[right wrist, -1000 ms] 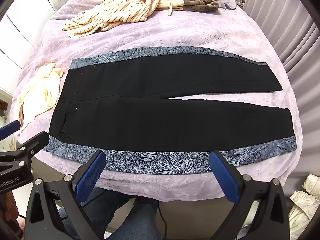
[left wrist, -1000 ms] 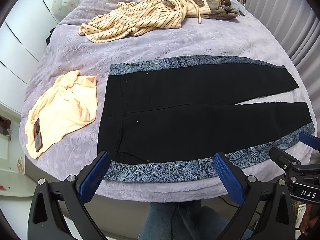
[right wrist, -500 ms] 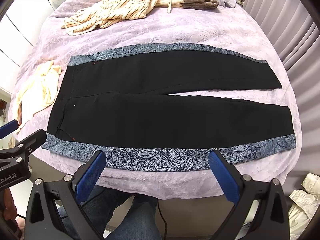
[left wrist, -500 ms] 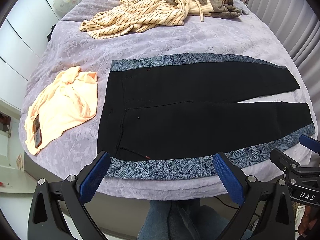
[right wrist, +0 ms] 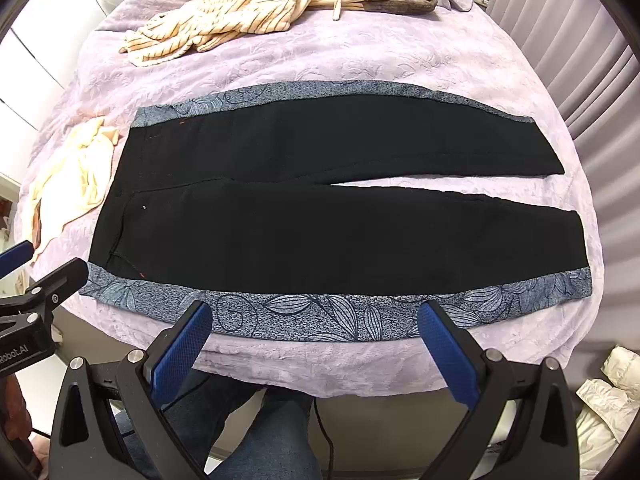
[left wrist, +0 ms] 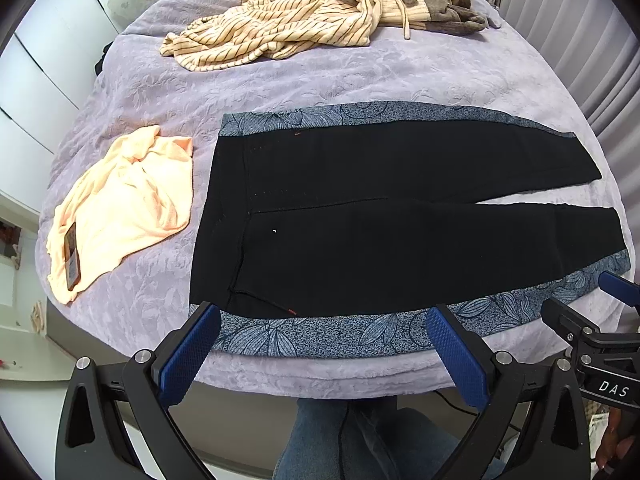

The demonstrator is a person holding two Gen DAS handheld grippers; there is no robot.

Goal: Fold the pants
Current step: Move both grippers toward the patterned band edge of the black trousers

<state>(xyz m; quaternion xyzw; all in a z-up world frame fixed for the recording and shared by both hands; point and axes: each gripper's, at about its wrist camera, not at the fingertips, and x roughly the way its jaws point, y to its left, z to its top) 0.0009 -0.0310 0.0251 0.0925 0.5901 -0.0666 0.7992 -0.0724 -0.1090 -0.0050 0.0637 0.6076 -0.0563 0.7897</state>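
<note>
Black pants (left wrist: 380,232) with blue floral side bands lie flat on the lilac bed, waist to the left, legs to the right; they also show in the right wrist view (right wrist: 328,216). My left gripper (left wrist: 320,344) is open and empty, above the near band close to the waist. My right gripper (right wrist: 316,340) is open and empty, above the near band at mid-leg. The right gripper also shows at the right edge of the left wrist view (left wrist: 592,320). The left gripper shows at the left edge of the right wrist view (right wrist: 36,276).
A peach garment (left wrist: 124,204) with a phone (left wrist: 72,256) on it lies left of the waist. A striped cream garment (left wrist: 288,28) and a brown one (left wrist: 448,4) lie at the far side. The bed edge (left wrist: 320,376) is just below the grippers; my legs are under it.
Both grippers have drifted slightly forward toward the near band of the pants. Nothing was grasped; the pants have not moved.
</note>
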